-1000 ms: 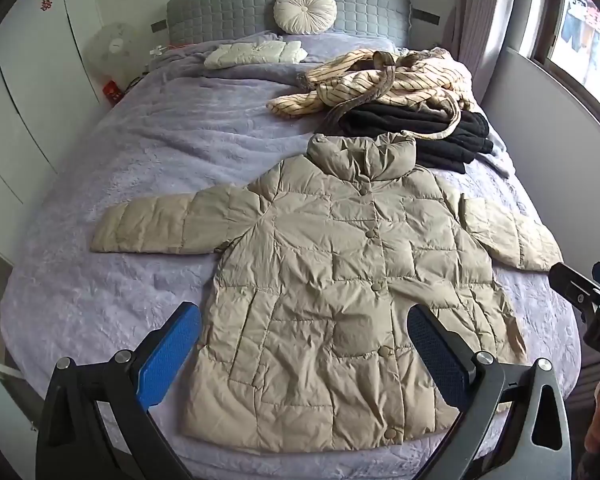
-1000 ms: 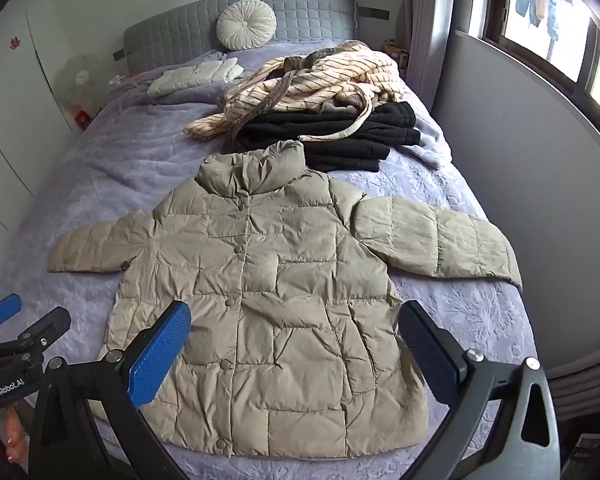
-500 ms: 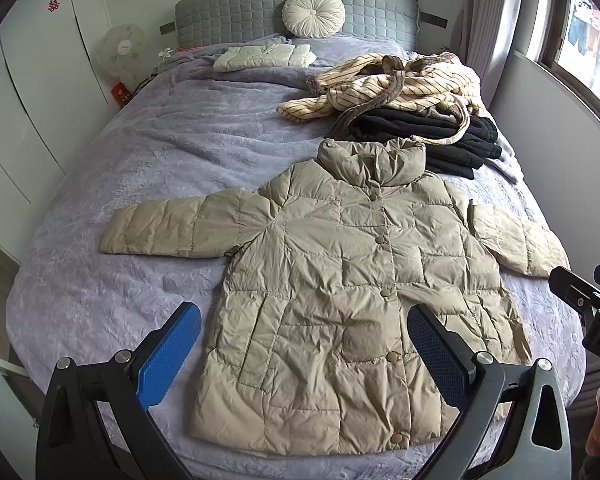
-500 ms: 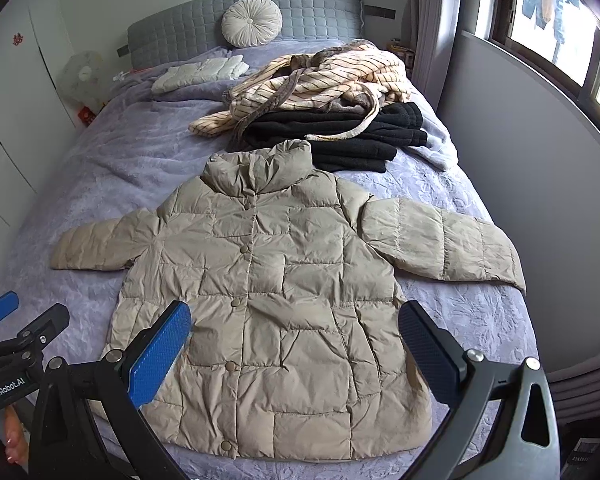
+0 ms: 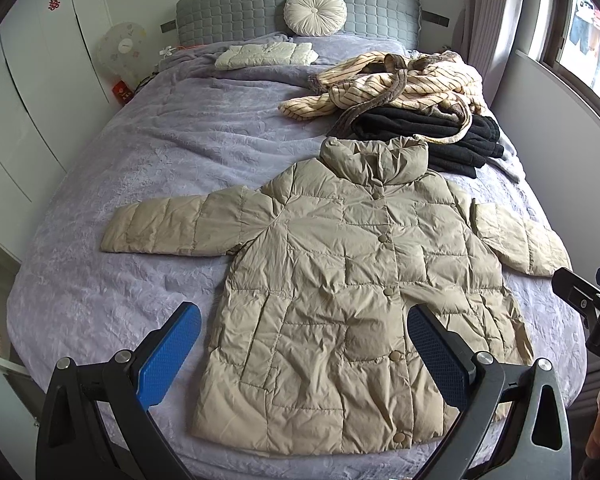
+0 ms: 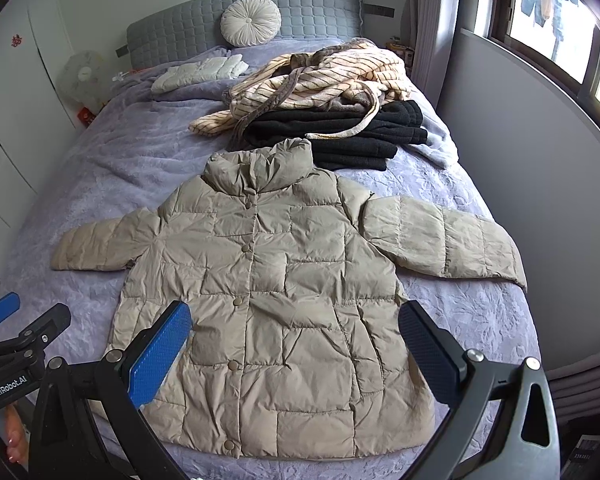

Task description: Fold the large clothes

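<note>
The lavender-covered bed (image 5: 148, 184) takes up most of the room, and over the last second both cameras have drawn back and risen a little from it, so the whole puffer jacket (image 5: 352, 288) now sits farther up in each view with more bedspread showing below its hem. The jacket itself has not shifted: it lies front up and buttoned near the foot of the bed, collar toward the headboard, both sleeves spread out to the sides. That tells me the spreading-out seems finished and the folding has not started; a sleeve looks like the likely first thing to bring in. Beyond the jacket's collar, touching it, is a stack of folded black clothes (image 5: 432, 136) with a striped cream robe (image 5: 396, 84) heaped on top, and farther toward the headboard a small folded white garment (image 5: 266, 55) and a round cushion (image 5: 315, 13). The left gripper (image 5: 304, 354) hangs above the jacket's hem with its jaws spread wide, holding nothing. The right gripper (image 6: 296, 352) hovers likewise, jaws apart and empty, over the lower part of the jacket.
</note>
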